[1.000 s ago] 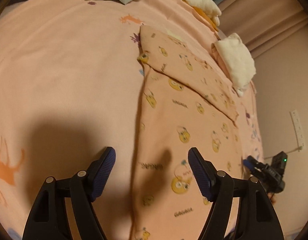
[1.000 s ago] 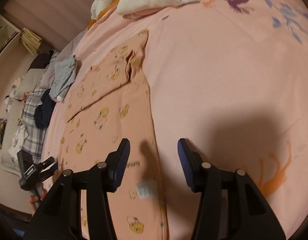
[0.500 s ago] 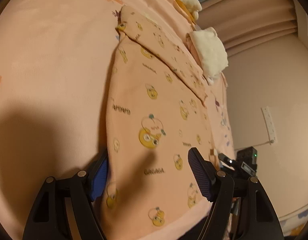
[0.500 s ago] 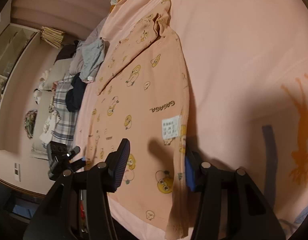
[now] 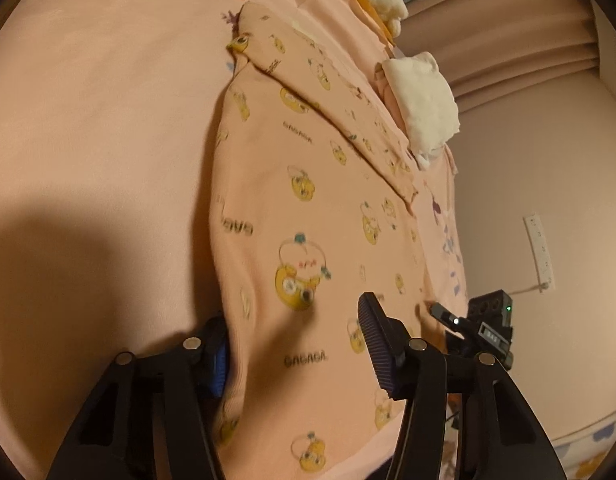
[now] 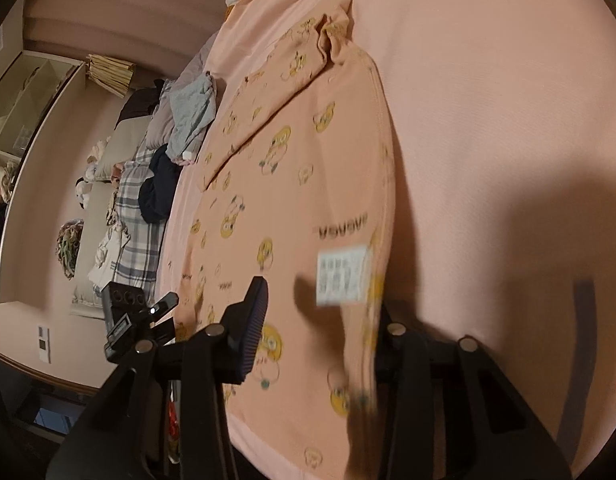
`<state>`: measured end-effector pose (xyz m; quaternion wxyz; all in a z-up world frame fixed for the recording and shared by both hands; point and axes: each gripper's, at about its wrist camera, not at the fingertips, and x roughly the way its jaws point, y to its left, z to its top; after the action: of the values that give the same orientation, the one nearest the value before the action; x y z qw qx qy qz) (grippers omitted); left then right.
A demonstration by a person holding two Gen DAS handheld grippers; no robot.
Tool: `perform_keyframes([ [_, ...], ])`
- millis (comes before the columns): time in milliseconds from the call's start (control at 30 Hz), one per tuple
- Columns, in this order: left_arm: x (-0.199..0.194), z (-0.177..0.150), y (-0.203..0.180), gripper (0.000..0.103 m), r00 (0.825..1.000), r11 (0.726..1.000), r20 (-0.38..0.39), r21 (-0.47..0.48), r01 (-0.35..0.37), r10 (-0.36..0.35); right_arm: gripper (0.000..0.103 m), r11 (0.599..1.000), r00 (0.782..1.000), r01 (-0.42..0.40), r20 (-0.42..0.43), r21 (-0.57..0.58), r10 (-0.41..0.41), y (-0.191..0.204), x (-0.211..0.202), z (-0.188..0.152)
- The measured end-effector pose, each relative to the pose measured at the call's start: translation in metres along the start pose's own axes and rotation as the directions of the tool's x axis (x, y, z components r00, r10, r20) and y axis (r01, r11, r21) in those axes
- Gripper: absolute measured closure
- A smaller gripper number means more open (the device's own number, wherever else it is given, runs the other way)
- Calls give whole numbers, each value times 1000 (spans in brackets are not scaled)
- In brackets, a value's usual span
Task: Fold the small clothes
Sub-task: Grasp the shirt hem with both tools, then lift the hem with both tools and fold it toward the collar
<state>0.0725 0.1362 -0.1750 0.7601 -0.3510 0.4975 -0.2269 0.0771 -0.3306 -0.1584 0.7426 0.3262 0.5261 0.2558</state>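
Both grippers closing over shirt (image 5: 308, 200) edges, left gripper (image 5: 296, 344) and right gripper (image 6: 319, 340), not yet clenched; folded white cloth (image 5: 423, 104) beside shirt, clothes pile (image 6: 180, 128) at bed (image 5: 88, 120) edge.

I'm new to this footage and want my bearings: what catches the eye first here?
The peach shirt printed with yellow cartoon faces, spread flat on the pink bedsheet. Both grippers are closing over its near hem, the left gripper at one corner, the right gripper beside its white care label. A folded white cloth lies beyond the shirt.
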Motion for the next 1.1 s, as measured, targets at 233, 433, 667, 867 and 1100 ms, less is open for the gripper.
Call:
perform_keyframes([
  [233,-3,-6,8,86,998,998,-18,-9,-66,66,89,999,999,40,-8,-6,-40,-5,-4,-17],
  [433,-10,-6,12,103,998,997,18,-63,-51,52,99,1000,999,3,36,2,-3,0,-14,-18],
  [667,-31,-5,-6,103,996,999,84,-22,27,-25,100,995,988,-85,122,-41,90,21,-41,-21],
  [867,-45,4,-30,103,986,996,140,34,81,-85,100,983,969,-134,191,-124,156,43,-56,-25],
  [1100,-61,0,-54,103,983,992,158,107,74,-91,101,968,953,-171,218,-186,210,59,-69,-34],
])
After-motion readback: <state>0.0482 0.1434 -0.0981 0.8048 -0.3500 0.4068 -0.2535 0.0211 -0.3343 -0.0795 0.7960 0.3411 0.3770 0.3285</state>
